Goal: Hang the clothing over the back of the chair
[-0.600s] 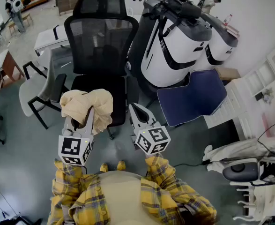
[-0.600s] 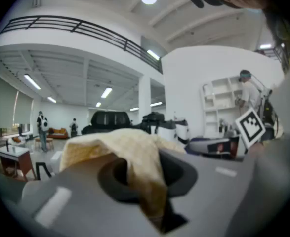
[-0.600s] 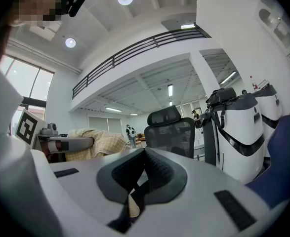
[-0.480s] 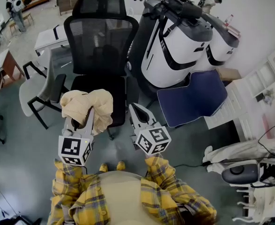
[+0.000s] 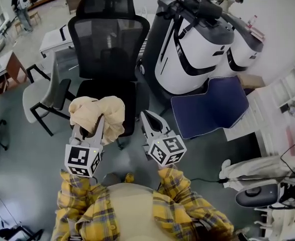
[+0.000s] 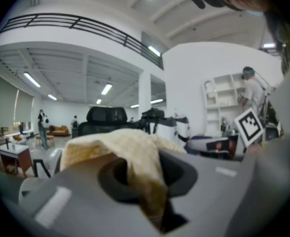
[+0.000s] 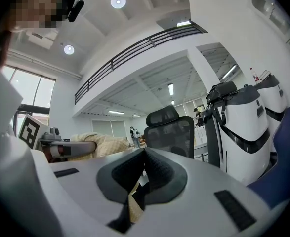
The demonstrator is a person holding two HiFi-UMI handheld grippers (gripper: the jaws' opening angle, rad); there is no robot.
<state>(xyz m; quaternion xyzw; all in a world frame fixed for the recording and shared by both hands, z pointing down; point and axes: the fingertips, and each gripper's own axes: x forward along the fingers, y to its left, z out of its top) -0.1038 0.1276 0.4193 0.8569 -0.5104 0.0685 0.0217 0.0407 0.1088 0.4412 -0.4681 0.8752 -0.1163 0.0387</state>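
From the head view, my left gripper [image 5: 89,132] has its jaws clamped on the clothing [image 5: 98,114], a tan bundle bunched up over the jaw tips and hanging above the front edge of the black chair's seat [image 5: 109,97]. The right gripper [image 5: 149,118] sits just beside it to the right, jaws together, with no fabric reaching it that I can see. The chair back [image 5: 108,44] stands beyond the seat, straight ahead of the bundle. Its top edge runs left to right across my line of reach, so the cloth has to go forward and up over it. The left hand is the one carrying the clothing, and it lines up better with the back.

In the left gripper view, the clothing [image 6: 127,149] drapes over both jaws and is pinched in the gap between them. The chair back [image 6: 105,115] shows dark and well beyond it, dead ahead.

In the right gripper view, the jaws of the right gripper [image 7: 144,156] meet at the tips. A small tan sliver shows low in the gap, though I cannot tell what it is. The chair back [image 7: 169,130] is ahead and slightly right, and the clothing [image 7: 103,144] is off to the left in the left gripper [image 7: 68,148].
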